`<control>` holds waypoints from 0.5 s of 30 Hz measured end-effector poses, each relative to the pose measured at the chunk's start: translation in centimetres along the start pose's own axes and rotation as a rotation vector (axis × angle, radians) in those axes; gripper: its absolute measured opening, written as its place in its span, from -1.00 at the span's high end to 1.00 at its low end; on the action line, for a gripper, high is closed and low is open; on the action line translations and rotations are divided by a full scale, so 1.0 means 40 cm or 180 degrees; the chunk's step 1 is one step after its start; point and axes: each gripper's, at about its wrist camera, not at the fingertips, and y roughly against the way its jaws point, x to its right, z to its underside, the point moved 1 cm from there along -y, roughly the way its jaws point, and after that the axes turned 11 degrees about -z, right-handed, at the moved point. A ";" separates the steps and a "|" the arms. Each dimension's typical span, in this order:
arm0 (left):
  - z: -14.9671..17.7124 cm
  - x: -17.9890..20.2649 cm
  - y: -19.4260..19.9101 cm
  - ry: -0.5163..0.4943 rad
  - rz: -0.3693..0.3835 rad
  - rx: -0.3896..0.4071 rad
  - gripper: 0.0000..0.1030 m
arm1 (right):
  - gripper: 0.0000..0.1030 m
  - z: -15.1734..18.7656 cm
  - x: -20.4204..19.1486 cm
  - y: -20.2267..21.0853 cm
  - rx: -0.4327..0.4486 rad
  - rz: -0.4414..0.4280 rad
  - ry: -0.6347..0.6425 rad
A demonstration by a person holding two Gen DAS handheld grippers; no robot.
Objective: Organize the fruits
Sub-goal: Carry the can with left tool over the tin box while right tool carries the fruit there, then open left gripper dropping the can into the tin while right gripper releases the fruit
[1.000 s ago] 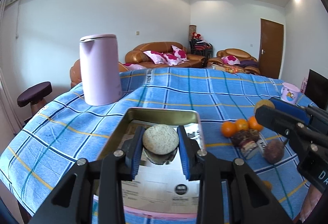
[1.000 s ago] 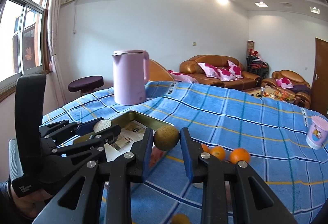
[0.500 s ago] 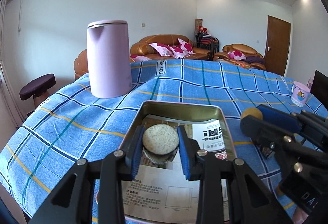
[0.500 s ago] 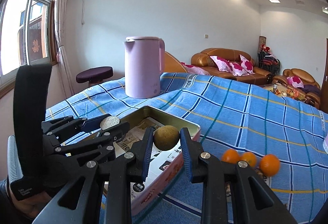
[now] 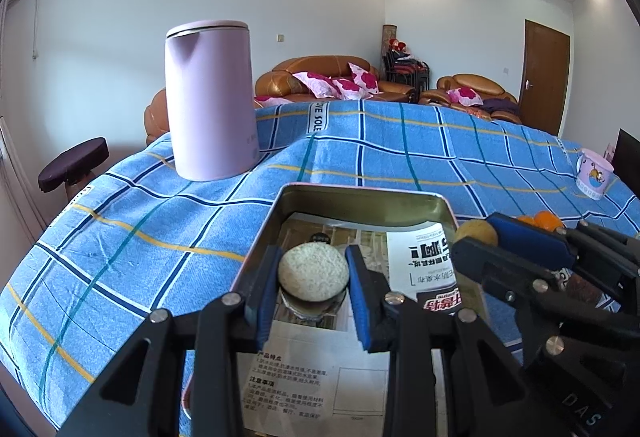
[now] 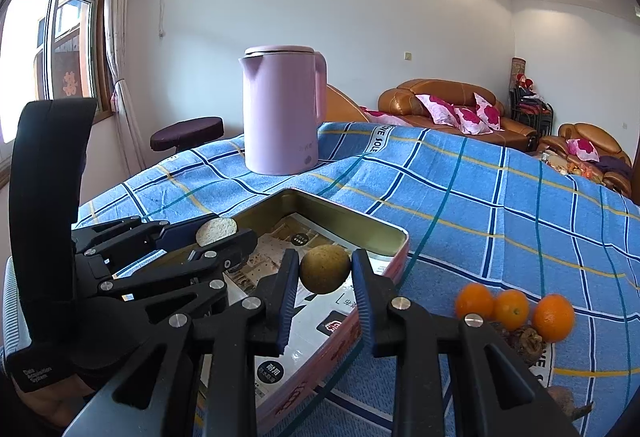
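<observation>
My left gripper (image 5: 313, 279) is shut on a pale rough round fruit (image 5: 313, 271) and holds it low over the metal tin (image 5: 360, 197), near its left side. My right gripper (image 6: 325, 271) is shut on a brown-green round fruit (image 6: 325, 268) over the tin's (image 6: 352, 217) right part. The right gripper also shows in the left wrist view (image 5: 476, 241), and the left gripper in the right wrist view (image 6: 218, 233). Three oranges (image 6: 512, 309) lie on the cloth right of the tin, beside dark wrinkled fruits (image 6: 524, 341).
A pink kettle (image 5: 210, 101) stands behind the tin on the blue checked tablecloth (image 5: 120, 221). A pink cup (image 5: 592, 173) sits at the far right. Printed paper sheets (image 5: 432, 257) line the tin. A stool (image 5: 74, 165) stands left of the table.
Both grippers have moved forward and lower over the tin with their fruits still held. The kettle looms closer.
</observation>
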 end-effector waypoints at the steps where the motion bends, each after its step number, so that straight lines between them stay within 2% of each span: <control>1: 0.001 0.000 -0.001 0.0000 0.0000 -0.0004 0.35 | 0.43 0.001 -0.001 -0.002 0.0000 0.0001 -0.0002; 15: 0.010 -0.013 -0.027 -0.0004 -0.0051 -0.0094 0.34 | 0.43 0.004 -0.009 -0.036 -0.0107 -0.0051 0.0022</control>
